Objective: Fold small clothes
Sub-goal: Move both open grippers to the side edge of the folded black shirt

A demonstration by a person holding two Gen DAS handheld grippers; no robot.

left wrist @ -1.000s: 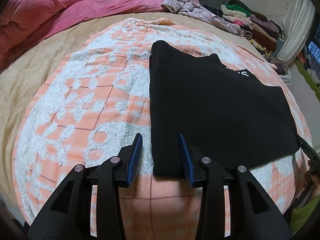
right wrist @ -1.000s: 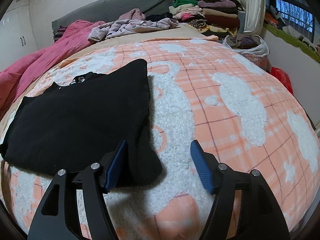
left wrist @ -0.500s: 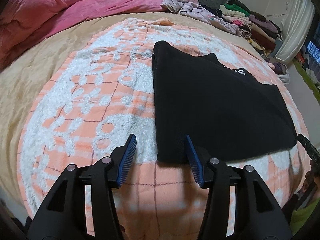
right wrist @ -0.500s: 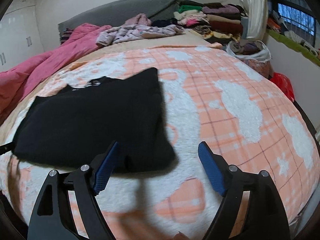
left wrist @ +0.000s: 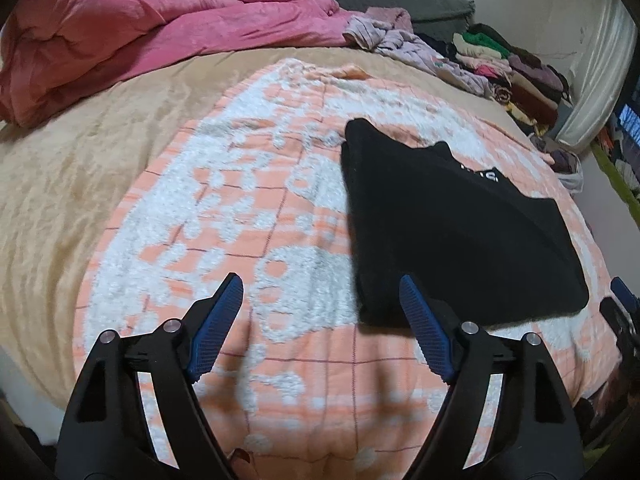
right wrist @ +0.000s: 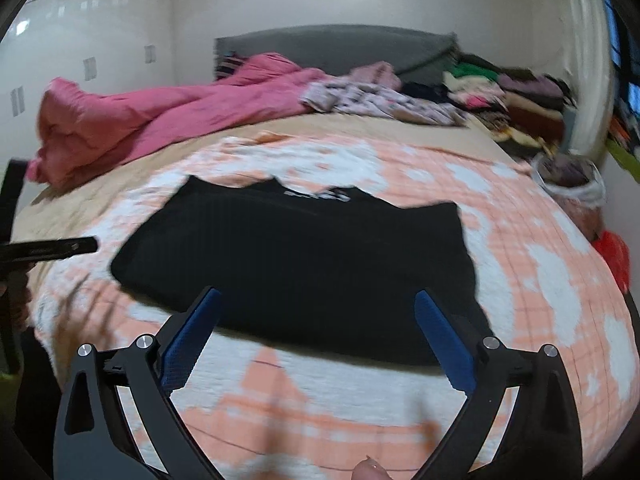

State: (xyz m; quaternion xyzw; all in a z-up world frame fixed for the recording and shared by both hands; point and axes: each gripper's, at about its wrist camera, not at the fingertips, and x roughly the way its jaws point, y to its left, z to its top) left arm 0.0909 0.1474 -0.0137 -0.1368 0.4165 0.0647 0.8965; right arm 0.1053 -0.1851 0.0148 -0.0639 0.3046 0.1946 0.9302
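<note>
Holding my two grippers over the bed, I count one black garment, one orange-and-white blanket under it, one pink quilt bunched at the far side, one loose heap of pale clothes and one stack of folded clothes by the curtain; my left gripper has its jaws opening, with nothing between them but blanket, its right blue pad just over the near left corner of the garment without pressing on it; my right gripper also has its jaws opening, standing wide, with the garment's near edge seen between them and not pinched; the garment lies flat on the blanket, folded into a broad, roughly rectangular shape, plain black with a small strip of white lettering along its far edge, which is uneven with a few raised points; its near edge looks straight and doubled; the right view is blurred, so finer creases I cannot make out; a fingertip shows at the bottom of that view.
</note>
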